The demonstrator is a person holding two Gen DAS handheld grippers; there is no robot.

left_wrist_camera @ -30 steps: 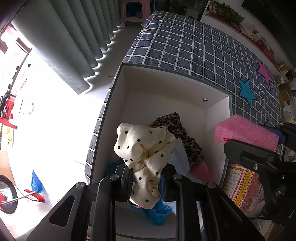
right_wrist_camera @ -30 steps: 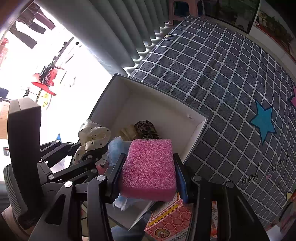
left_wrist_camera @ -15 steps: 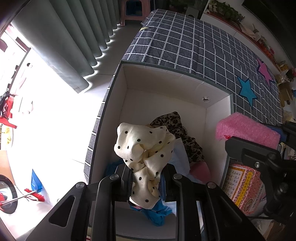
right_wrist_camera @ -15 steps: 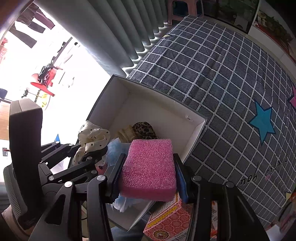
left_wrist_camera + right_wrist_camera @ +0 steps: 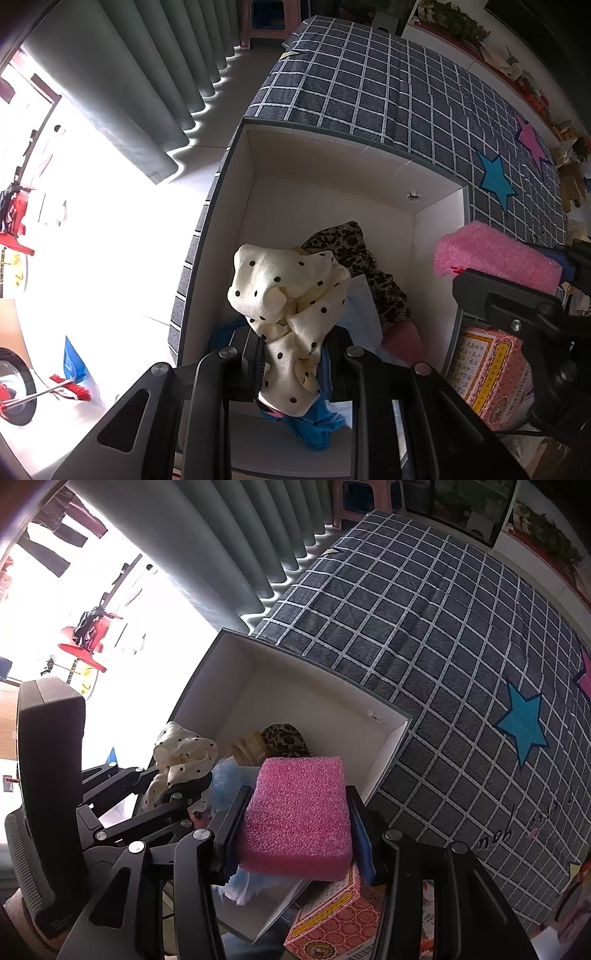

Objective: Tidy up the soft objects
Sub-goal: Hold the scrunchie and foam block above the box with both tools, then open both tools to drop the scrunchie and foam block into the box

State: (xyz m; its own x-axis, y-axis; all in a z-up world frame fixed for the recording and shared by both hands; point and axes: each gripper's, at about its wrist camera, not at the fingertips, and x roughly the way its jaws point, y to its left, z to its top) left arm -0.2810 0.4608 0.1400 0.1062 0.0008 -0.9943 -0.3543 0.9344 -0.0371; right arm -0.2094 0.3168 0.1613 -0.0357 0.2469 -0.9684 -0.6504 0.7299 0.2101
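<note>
The left gripper (image 5: 295,354) has its jaws closed on a cream satin cloth with black polka dots (image 5: 288,295), which stands bunched above them at the lower centre of the left wrist view. The right gripper (image 5: 295,823) has its jaws pressed against both sides of a pink rectangular foam sponge (image 5: 299,812), low in the middle of the right wrist view.

Beyond both lies an open white cardboard box with a dark rim (image 5: 332,192); a leopard-print fabric (image 5: 351,254), pale blue cloth (image 5: 364,314) and a bright blue rag (image 5: 314,421) are heaped at its near end, its far half bare. The box rests on a bed with a dark grey checked cover (image 5: 443,627); a red patterned carton (image 5: 332,919) sits just beside the box's right wall.

Against the earlier frames almost nothing has changed: both loads are gripped as before, and the box has merely slid slightly lower and nearer in the right view. Judging by that, both items are still being carried, neither released yet.
</note>
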